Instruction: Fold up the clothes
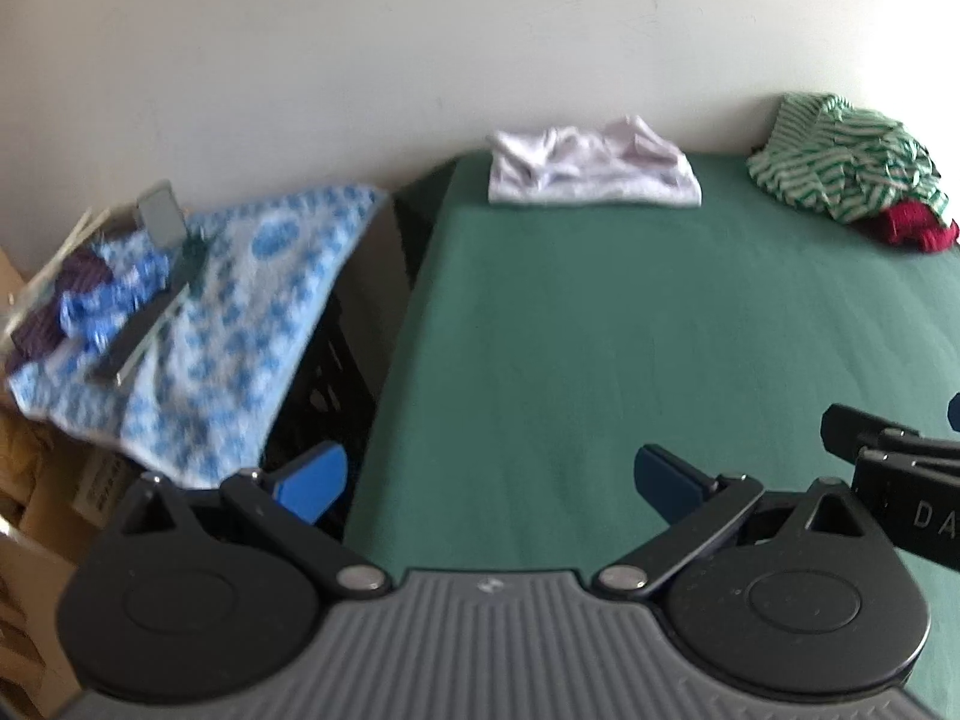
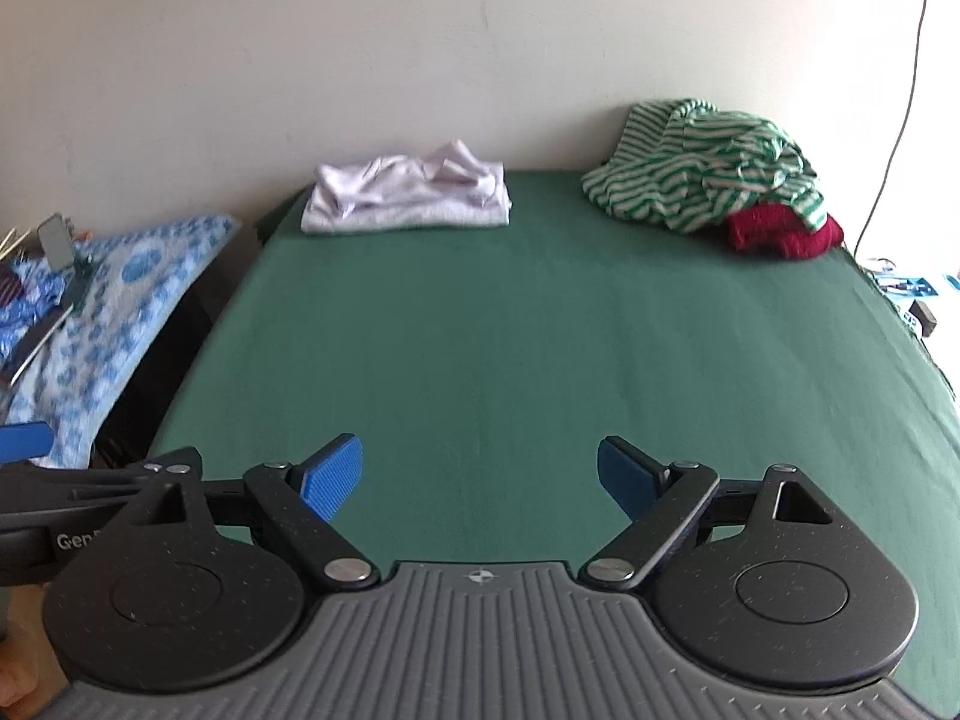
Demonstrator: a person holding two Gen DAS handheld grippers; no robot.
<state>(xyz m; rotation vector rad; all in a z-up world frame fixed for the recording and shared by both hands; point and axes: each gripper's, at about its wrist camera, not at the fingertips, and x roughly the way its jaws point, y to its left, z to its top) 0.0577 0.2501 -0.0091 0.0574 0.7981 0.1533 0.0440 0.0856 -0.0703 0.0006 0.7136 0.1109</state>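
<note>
nearest to the cameras, both grippers hang over the near end of the green table (image 2: pixel 480 360), side by side and empty. the left gripper (image 1: pixel 489 483) has its blue pads spread wide with nothing between them, and the right gripper (image 2: pixel 480 474) is just as wide apart and bare. the middle of the green table is bare cloth, flat and smooth

at the far edge of the green table, against the wall (image 2: pixel 420 48), lies a folded pale garment (image 2: pixel 408 198), squared off and sitting toward the far left corner. it looks done. toward the far right corner sits the striped green garment (image 2: pixel 702 174) in a loose heap, and under its right side a dark red garment (image 2: pixel 780 234) pokes out, touching it. these two are what is left to fold, i judge

off the left side of the green table a blue patterned cloth (image 1: pixel 240 312) covers a lower surface with some small clutter on it, too blurred to name

the striped piece should be light and floppy, with no stiffness to hold a shape, so it will sag and drag when lifted. best taken by an outer edge or hem at the top of the heap, one gripper at each side, so it spreads as it comes clear of the red one. the red piece looks like a thicker knit, perhaps, and may cling
</note>
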